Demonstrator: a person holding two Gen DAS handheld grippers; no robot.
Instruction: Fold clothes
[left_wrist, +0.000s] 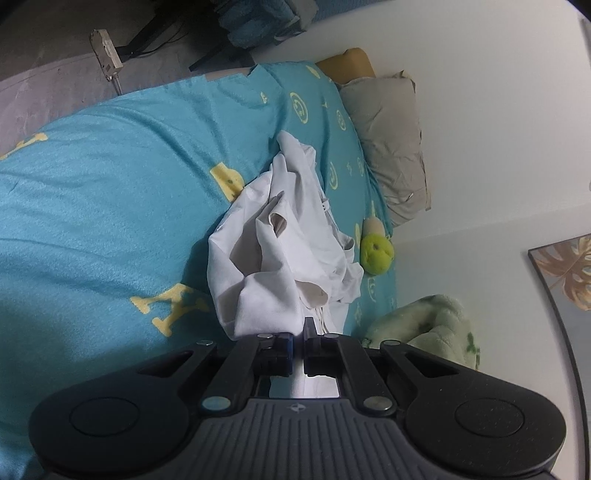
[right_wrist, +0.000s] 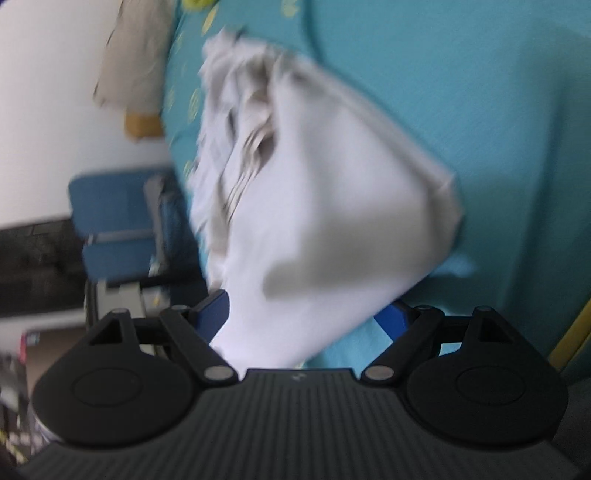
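Turquoise bedding (left_wrist: 110, 206) with yellow letters and rings fills both of my views, running up to a pale wall (left_wrist: 498, 92). Much of my right-hand view is smeared with motion blur, so the folds of the white garment (right_wrist: 321, 206) there read only as soft grey streaks, and I cannot make out which part of it I am looking at. My own gripper bodies cut off the lower third of each picture, hiding where the cloth goes underneath.

My left view is sharp and shows what the right does not: the garment (left_wrist: 280, 240) lies crumpled on the bed, a thin drawstring trailing near its right edge, with a green plush toy (left_wrist: 376, 254) just beside it, a grey pillow (left_wrist: 391, 147) against the wall, a pale green fleece blanket (left_wrist: 432, 328) near my fingers, and a framed leaf picture (left_wrist: 565, 273). Only the right view takes in the blue chair (right_wrist: 118, 225) past the bed's edge.

My left gripper (left_wrist: 298, 338) is pinched together on a bunched edge of the garment, cloth drawn up into the narrow slit between the pads. My right gripper (right_wrist: 306, 317) points down at the bed with its blue fingers (right_wrist: 212, 312) spread wide; a fold of the garment hangs between them, though I cannot tell whether either pad touches it.
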